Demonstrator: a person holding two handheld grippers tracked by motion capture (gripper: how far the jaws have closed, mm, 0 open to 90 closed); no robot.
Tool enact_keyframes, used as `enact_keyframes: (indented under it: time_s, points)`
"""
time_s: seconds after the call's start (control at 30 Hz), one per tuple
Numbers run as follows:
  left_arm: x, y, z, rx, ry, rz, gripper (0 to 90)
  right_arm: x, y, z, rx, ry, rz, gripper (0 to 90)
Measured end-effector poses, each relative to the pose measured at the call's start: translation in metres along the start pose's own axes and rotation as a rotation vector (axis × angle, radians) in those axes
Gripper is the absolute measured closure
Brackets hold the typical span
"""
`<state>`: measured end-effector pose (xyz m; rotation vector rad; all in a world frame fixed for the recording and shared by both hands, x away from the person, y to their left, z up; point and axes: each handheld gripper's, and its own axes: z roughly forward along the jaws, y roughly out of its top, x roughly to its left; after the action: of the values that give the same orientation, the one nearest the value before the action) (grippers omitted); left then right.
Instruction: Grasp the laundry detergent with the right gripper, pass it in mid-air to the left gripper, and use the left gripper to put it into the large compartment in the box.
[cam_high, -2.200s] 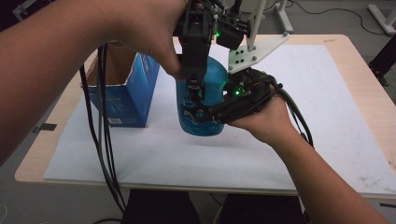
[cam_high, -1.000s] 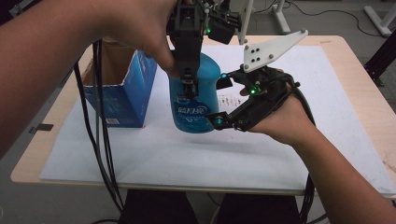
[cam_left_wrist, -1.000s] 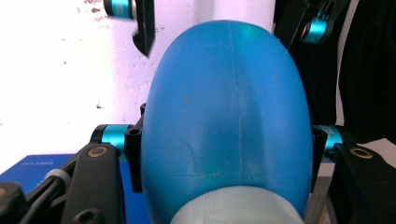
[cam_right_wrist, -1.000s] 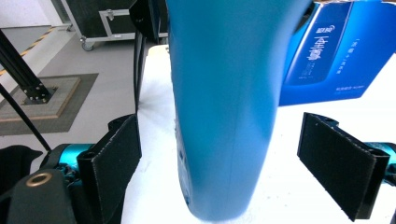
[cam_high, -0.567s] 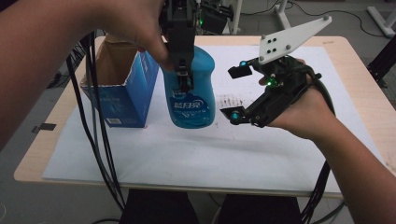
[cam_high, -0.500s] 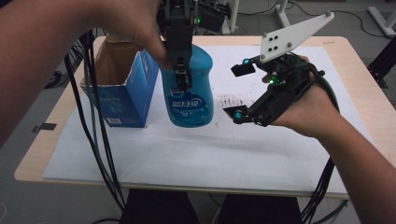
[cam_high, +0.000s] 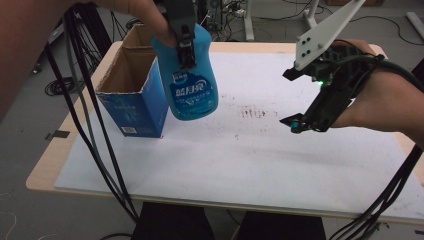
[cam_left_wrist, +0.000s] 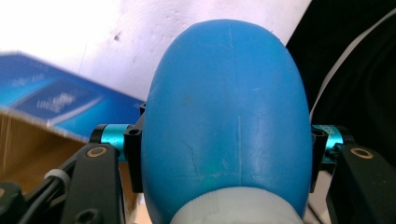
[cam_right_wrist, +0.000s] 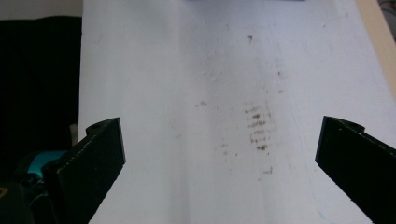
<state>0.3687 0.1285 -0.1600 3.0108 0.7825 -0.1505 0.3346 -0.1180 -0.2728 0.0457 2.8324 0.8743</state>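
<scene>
A blue plastic bottle (cam_high: 190, 80) with a printed label hangs in the air beside an open blue cardboard box (cam_high: 134, 90). My left gripper (cam_high: 182, 37) is shut on the bottle's upper part, its jaws pressing both sides of the blue body (cam_left_wrist: 226, 121). The box's brown inside and blue wall (cam_left_wrist: 51, 100) lie just left of the bottle in the left gripper view. My right gripper (cam_high: 312, 107) is held above the right half of the table, open, with nothing between its jaws (cam_right_wrist: 215, 154).
A white sheet (cam_high: 260, 155) covers the wooden table (cam_high: 47, 165), with a patch of dark smudges (cam_high: 255, 112) near its middle. Black cables (cam_high: 95, 125) hang from the left hand over the table's left edge. More cables (cam_high: 390, 195) trail at the right.
My left gripper has lifted the bottle off the table and carried it up and left toward the box. My right gripper let go of the bottle and drew back to the right.
</scene>
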Motion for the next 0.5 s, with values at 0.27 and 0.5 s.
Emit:
enact_keyframes:
  time_s: [0.27,0.5]
  points:
    - [0.024,-0.025,-0.033,-0.057,0.013,-0.246,38.9,-0.001,-0.005,-0.006,0.016,0.006,-0.003,0.5]
    - [0.048,-0.049,-0.057,-0.106,0.051,-0.48,38.9,0.0,-0.007,-0.006,0.013,0.013,0.002,0.5]
